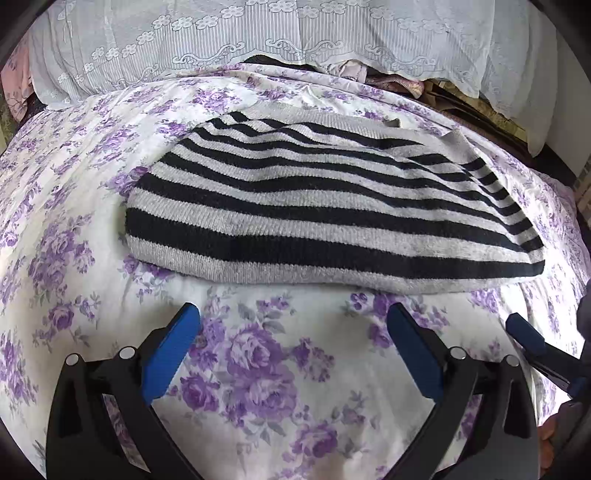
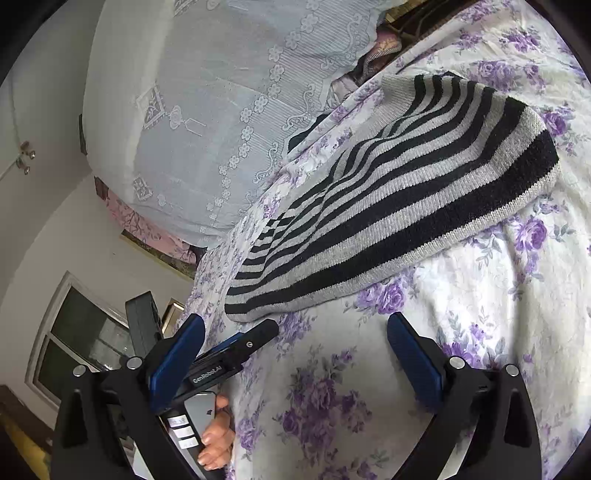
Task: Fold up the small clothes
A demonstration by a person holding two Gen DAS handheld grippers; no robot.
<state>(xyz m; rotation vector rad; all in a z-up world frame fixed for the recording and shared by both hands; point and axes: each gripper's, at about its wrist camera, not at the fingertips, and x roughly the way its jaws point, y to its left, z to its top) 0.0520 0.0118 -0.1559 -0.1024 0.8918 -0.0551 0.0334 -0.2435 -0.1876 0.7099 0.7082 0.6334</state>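
On floral bedsheet [image 1: 280,373], folded striped sweater [image 1: 317,206] — claws spread, empty

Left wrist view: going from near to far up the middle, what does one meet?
Open left hand-held gripper → floral bedsheet → folded black-and-grey striped sweater → more bedsheet → white lace cloth at the far side.
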